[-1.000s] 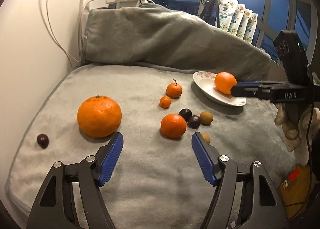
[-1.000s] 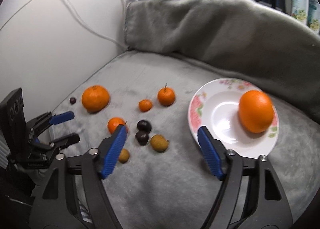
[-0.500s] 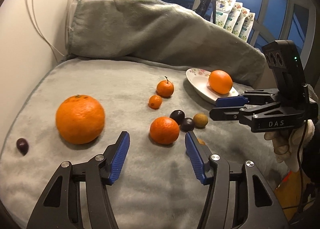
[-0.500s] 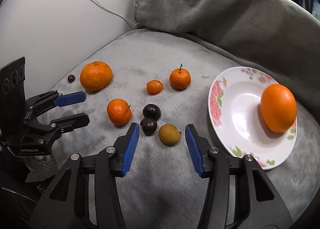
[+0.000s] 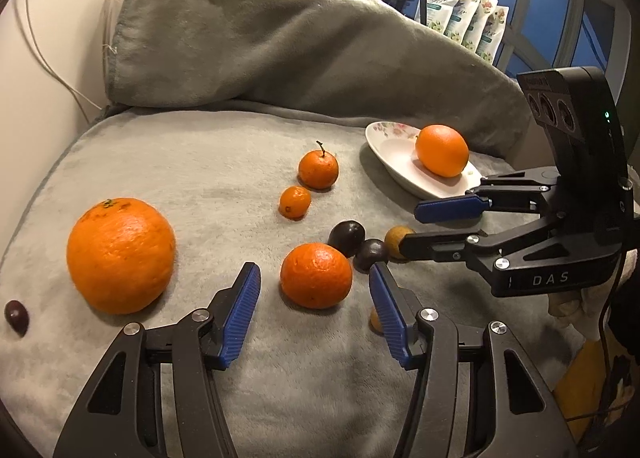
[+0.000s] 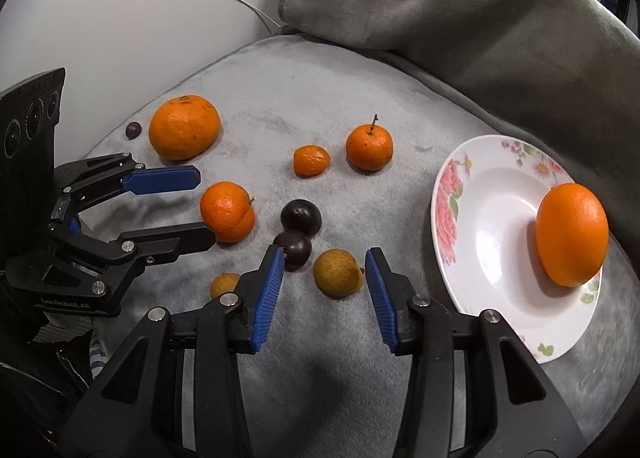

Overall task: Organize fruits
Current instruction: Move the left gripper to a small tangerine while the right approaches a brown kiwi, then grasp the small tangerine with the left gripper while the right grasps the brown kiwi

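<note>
Both grippers are coming down beside the plate (image 6: 448,194): left gripper (image 5: 314,308) narrowing, still open, around the tangerine (image 5: 316,275); right gripper (image 6: 324,286) closing, open, around the brownish fruit (image 6: 337,272).

Two big oranges: one (image 6: 571,234) on the single floral plate (image 6: 472,218), right of the right claw (image 6: 324,278), and one (image 6: 184,127) far beyond the left claw (image 6: 180,210). Three small tangerines (image 6: 227,211) (image 6: 369,147) (image 6: 311,160) ahead. Three dark round fruits (image 6: 301,217) (image 6: 295,248) (image 6: 133,130). Two brownish-yellow fruits: one (image 6: 337,272) between the right claw's pads, one (image 6: 224,284) just left.
</note>
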{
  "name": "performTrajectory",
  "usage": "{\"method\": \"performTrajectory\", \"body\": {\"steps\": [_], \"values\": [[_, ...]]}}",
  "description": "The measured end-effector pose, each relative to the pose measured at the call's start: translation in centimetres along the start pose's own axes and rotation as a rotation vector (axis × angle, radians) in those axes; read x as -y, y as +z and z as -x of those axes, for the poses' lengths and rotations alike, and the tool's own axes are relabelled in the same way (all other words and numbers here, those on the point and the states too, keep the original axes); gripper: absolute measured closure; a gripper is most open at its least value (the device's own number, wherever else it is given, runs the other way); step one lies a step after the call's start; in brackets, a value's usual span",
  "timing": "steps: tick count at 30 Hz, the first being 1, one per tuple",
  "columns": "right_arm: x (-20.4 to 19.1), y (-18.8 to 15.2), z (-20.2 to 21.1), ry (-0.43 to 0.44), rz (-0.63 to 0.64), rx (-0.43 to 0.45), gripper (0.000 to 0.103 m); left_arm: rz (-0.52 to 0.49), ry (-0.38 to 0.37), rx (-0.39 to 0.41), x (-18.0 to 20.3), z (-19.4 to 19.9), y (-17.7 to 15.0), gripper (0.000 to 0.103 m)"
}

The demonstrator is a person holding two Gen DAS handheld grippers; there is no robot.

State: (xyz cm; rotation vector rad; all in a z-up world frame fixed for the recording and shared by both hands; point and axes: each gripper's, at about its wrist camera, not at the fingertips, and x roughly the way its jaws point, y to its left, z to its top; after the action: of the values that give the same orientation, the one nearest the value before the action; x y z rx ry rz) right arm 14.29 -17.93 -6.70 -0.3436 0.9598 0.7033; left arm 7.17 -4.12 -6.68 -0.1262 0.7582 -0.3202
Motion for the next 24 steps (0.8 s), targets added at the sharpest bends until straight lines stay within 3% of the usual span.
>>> {"method": "performTrajectory", "body": {"steps": [13,24], "values": [[1.2,-0.9,-0.7,-0.011,-0.039,-0.012,0.059,0.019,-0.015,-0.049,-0.5,-1.6,0.3,0.048],[0.7,-0.6,-1.2,-0.022,-0.007,-0.033,0.065,0.023,-0.036,-0.071,-0.5,-2.5,0.4,0.062]]}}
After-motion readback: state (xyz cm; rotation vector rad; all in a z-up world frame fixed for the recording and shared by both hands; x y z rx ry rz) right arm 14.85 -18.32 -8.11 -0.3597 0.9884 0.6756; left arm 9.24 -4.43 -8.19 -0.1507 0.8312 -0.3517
